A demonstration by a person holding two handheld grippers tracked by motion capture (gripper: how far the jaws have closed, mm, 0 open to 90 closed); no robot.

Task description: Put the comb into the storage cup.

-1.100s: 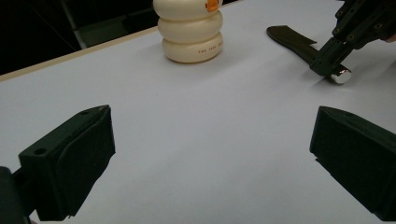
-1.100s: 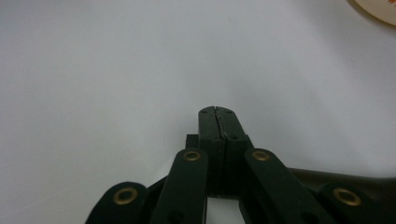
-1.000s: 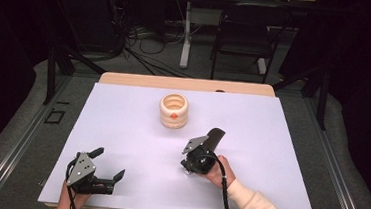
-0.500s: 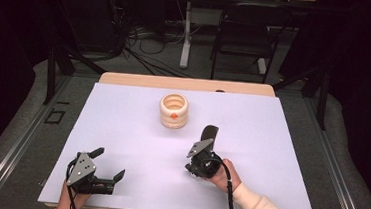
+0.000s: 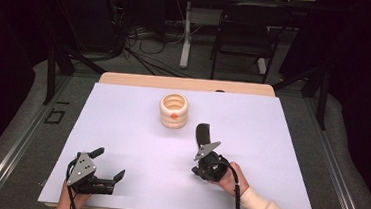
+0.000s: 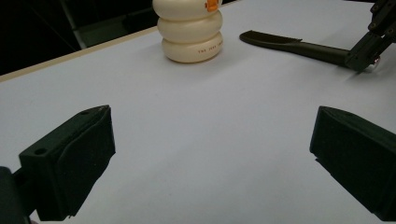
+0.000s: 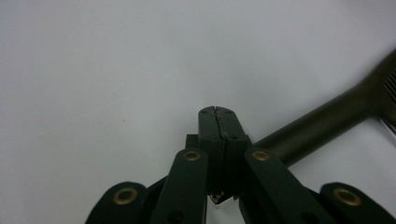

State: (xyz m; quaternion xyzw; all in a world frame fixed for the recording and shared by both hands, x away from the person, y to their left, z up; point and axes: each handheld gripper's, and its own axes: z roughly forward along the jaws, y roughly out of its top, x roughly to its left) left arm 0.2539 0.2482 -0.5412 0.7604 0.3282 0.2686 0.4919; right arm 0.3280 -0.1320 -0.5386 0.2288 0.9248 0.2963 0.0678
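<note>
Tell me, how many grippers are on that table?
2. The left gripper is near the table's front left corner, jaws open and empty. The right gripper is right of centre, shut on the handle of a dark spatula that points toward the cream holder.

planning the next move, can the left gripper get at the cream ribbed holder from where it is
Probably yes. The left gripper is open with nothing between its fingers, and bare white table lies between it and the cream ribbed holder. The dark spatula in the right gripper sits off to the side.

One cream ribbed holder (image 5: 173, 111), one dark spatula (image 5: 202, 134), two claws — left (image 5: 109, 165), right (image 5: 202, 152).
</note>
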